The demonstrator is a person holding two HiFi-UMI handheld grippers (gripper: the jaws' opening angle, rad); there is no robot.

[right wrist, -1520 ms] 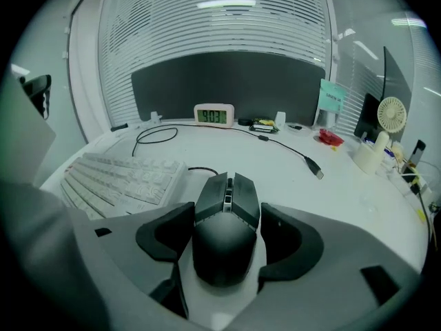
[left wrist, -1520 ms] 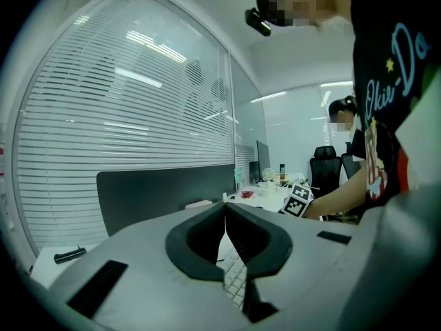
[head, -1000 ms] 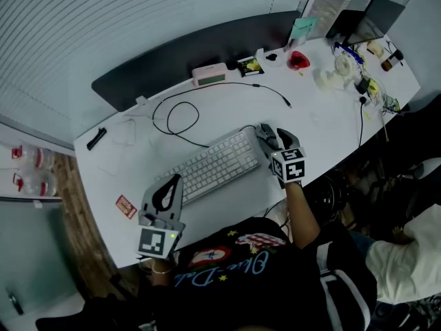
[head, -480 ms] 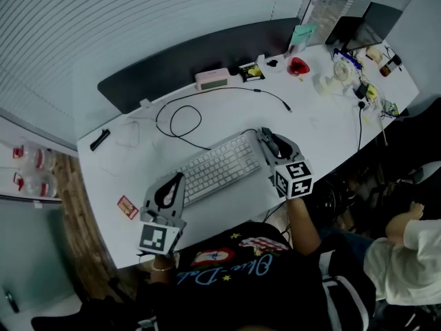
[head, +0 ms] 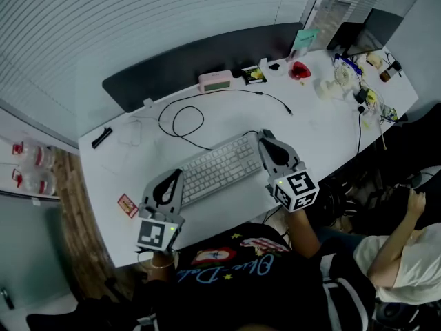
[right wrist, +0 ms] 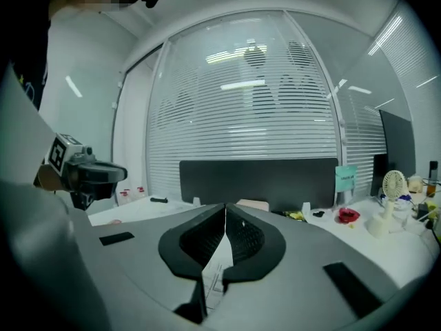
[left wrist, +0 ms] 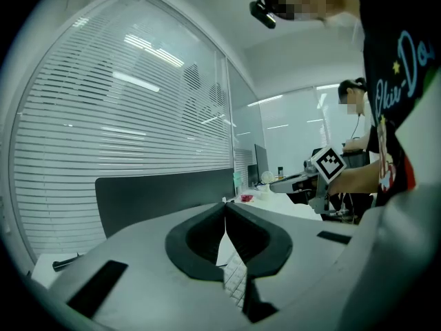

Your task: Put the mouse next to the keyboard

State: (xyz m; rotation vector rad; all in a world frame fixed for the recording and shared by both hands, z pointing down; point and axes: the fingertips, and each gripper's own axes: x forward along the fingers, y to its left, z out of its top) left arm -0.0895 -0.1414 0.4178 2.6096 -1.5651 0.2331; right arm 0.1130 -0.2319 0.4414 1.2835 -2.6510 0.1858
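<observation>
desk (head: 324, 126): white, smooth, faint sheen.
keyboard (head: 213, 167): pale plastic, matt keys.
right gripper (right wrist: 225, 209): grey matt plastic shell; black pads (right wrist: 196, 241) with a fine cross-hatched face.
left gripper (left wrist: 225, 205): like grey matt plastic; black pads (left wrist: 196, 236), dull, ribbed.
marker cube (head: 296, 190): matt black-and-white printed faces.
partition (head: 200, 57), 12 o'clock of the keyboard: dark, matt.
blinds (head: 138, 19): pale, smooth slats.
cable (head: 180, 121): thin, black, rubbery-looking.
floor (head: 76, 212), 9 o'clock of the desk: brown wood grain.
shirt (head: 241, 281): black cloth, printed.
</observation>
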